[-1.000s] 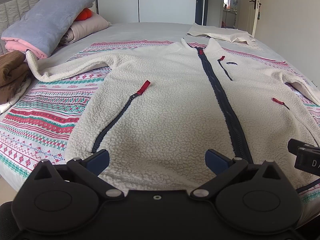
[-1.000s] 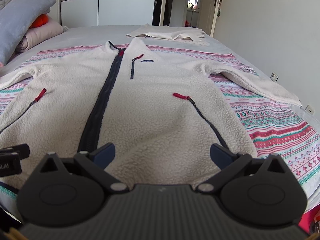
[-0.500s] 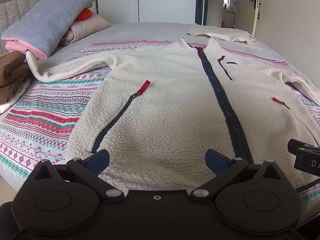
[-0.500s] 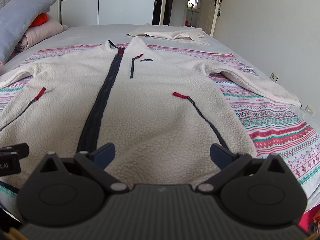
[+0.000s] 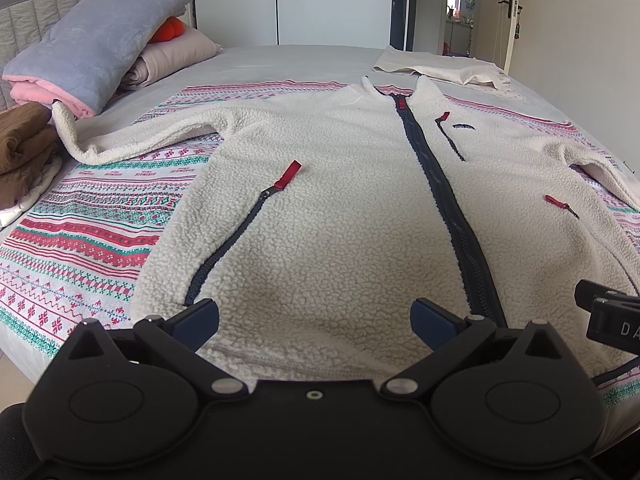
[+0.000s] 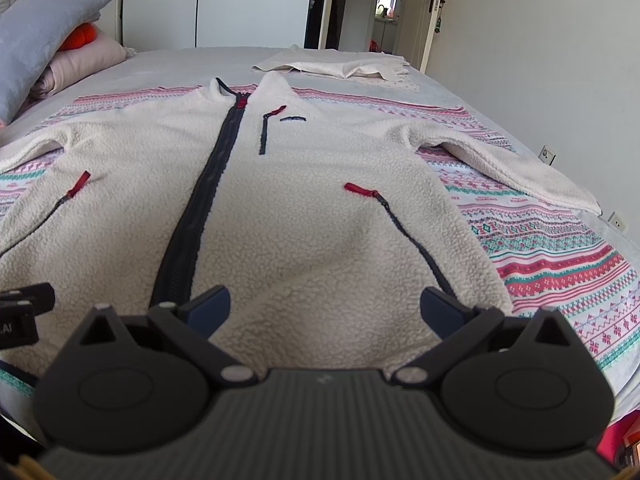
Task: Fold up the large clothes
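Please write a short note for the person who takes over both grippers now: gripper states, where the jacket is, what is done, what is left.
Left gripper: open, empty, at the hem.
Right gripper: open, empty, at the hem, right of the zipper.
Cream fleece jacket with dark front zipper: flat, face up, zipped, both sleeves spread out, on the patterned red and green blanket.
Done: jacket laid out.
Left: every fold; nothing gripped yet.

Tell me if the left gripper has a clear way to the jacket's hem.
Probably yes. The left gripper is open, its fingers apart just above the jacket's near hem, and nothing lies on the fleece between them. The right gripper is off to the side.
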The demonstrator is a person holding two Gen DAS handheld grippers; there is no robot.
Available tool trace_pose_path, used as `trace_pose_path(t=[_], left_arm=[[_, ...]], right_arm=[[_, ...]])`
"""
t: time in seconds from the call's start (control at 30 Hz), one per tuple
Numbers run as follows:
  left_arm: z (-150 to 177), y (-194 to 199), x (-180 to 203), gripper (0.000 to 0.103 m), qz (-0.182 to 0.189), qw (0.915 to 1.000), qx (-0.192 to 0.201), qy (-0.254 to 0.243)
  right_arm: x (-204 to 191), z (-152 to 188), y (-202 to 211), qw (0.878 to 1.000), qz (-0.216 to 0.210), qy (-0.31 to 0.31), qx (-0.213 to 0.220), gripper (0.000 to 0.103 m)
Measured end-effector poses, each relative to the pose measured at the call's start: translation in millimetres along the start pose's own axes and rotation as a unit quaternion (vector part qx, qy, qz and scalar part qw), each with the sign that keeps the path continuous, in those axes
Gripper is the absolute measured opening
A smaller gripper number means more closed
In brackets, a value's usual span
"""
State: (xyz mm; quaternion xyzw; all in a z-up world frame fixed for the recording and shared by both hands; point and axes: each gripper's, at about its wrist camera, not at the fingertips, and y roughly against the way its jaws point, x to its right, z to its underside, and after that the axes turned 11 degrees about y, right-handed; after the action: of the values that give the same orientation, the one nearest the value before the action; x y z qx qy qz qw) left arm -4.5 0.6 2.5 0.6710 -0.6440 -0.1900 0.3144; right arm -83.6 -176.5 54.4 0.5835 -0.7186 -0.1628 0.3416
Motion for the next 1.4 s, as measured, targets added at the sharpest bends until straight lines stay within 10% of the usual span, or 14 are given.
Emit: trace_pose_path(t=[0.9, 1.4], left_arm=[[-5, -3, -13, 0.103, 0.013, 0.9997, -0.013, 0.016], [-54, -2, -123, 0.103, 0.092, 0.9888, -0.074, 0.091]], right_arm=[[22, 4, -4, 1.000, 0.016, -0.018, -0.008, 0.103], [154, 28, -8, 0.972, -0.148, -0.180, -0.025, 0.103]])
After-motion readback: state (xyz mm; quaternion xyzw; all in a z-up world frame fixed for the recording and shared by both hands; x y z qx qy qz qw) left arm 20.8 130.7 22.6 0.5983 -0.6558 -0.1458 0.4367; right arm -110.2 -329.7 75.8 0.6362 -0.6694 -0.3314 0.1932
